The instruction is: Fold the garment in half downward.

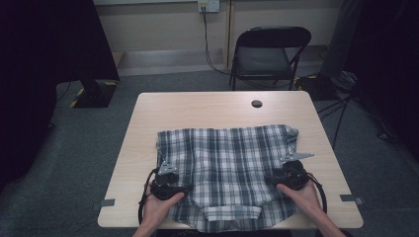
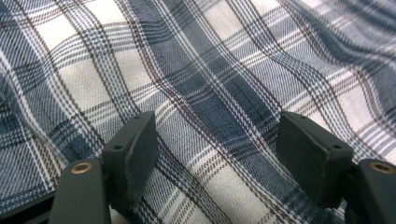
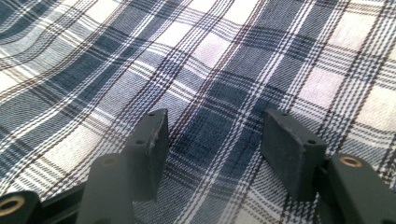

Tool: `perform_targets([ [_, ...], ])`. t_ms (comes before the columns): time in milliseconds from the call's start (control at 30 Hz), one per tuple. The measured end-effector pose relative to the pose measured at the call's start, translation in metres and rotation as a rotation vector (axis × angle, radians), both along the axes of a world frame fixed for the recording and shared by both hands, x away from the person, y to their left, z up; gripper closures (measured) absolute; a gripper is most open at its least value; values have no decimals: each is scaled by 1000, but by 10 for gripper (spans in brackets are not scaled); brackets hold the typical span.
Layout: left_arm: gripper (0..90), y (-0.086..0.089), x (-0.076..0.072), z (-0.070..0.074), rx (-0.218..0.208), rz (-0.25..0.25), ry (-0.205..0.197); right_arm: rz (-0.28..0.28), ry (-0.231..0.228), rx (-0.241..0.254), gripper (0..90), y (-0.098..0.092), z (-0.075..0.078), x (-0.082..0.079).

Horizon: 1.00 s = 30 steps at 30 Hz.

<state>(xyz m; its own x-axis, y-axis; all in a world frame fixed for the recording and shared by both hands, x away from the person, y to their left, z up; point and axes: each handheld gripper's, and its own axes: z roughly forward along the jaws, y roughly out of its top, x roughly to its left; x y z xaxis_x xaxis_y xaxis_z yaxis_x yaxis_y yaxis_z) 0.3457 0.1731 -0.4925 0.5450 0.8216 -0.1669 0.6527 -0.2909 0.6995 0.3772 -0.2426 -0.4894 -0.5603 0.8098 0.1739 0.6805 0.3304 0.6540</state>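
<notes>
A: Quick pass, near to far. Plaid shirt (image 1: 225,170) lies spread flat on the table (image 1: 148,108), collar hanging just over the near edge, hem toward the far edge. It covers the middle and near part of the top.

B: Claws?

A: Left gripper (image 2: 215,154) sits on the shirt's left side near the near-left corner, right gripper (image 3: 212,144) on its right side near the near-right corner. In both gripper views the jaws stand apart with flat cloth between them, pads not pinching anything. So both open, nothing held.

B: Risks?

A: Main one, I'd guess: jaws close on flat cloth and slide off, no fold raised between the pads. Or they bite only the top layer, so lifting peels the front from the back and the shirt bunches.

B: Anything with the near edge?

A: Yes. Collar already overhangs; a pull toward the person could drag the whole shirt off the table. Uneven pulls from the two hands would skew it too.

B: Far side?

A: The far-right corner of the shirt looks rumpled near the hole (image 1: 256,103) in the tabletop; a fold over that could lock in a crease. Chair (image 1: 269,54) beyond the far edge is well apart, no concern.
</notes>
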Motion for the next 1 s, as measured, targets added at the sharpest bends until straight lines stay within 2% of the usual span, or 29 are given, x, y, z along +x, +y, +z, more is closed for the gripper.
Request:
perform_targets([
  [100, 280, -4, 7, -1, 17, 13, -15, -2, -9, -14, 412, 1, 0, 11],
  [133, 280, -4, 7, -1, 17, 13, -15, -8, -12, -13, 411, 2, 0, 13],
  [167, 278, -5, 13, 0, 20, 18, -6, -6, -18, -16, 399, 2, -1, 16],
  [267, 279, -2, 17, 1, -8, 17, 2, -22, -9, -7, 360, 1, 2, 23],
  [300, 282, -2, 17, 1, -8, 17, 2, -25, -26, 5, 361, 1, 6, 20],
  [333, 281, -2, 15, 3, -19, 11, -4, -13, -47, 26, 362, 2, 12, 15],
  [367, 288, -1, 6, 13, -62, -8, -54, 9, -78, 52, 363, 5, 19, 6],
  [400, 286, -1, 6, 13, -62, -8, -54, 40, -104, 97, 364, 9, 28, -4],
  [433, 277, -5, -7, 28, -92, -55, -113, 83, -113, 144, 361, 13, 35, -16],
  [467, 274, -8, -13, 33, -91, -93, -132, 130, -120, 173, 357, 19, 40, -27],
  [500, 269, -12, -19, 35, -84, -120, -140, 169, -128, 196, 356, 25, 42, -39],
  [533, 267, -12, -19, 35, -84, -120, -140, 169, -128, 196, 356, 25, 42, -39],
  [567, 263, -19, -27, 30, -58, -155, -122, 232, -132, 194, 343, 38, 40, -59],
  [600, 258, -19, -27, 30, -58, -155, -122, 232, -132, 194, 343, 38, 40, -59],
  [667, 258, -24, -33, 19, 3, -184, -87, 275, -113, 189, 334, 45, 34, -71],
  [700, 261, -25, -35, 8, 43, -186, -39, 292, -103, 139, 318, 50, 26, -78],
  [733, 262, -24, -35, 3, 58, -191, -22, 290, -90, 104, 313, 52, 21, -78],
  [800, 265, -21, -37, -1, 56, -198, -35, 283, -69, 56, 300, 51, 12, -76],
  [867, 263, -21, -37, 0, 60, -197, -34, 270, -43, 38, 286, 50, 6, -74],
  [967, 257, -23, -40, -1, 85, -200, -54, 286, -29, -15, 254, 53, -1, -77],
  [1000, 253, -24, -41, -2, 98, -204, -62, 292, -59, -35, 255, 54, -3, -80],
])
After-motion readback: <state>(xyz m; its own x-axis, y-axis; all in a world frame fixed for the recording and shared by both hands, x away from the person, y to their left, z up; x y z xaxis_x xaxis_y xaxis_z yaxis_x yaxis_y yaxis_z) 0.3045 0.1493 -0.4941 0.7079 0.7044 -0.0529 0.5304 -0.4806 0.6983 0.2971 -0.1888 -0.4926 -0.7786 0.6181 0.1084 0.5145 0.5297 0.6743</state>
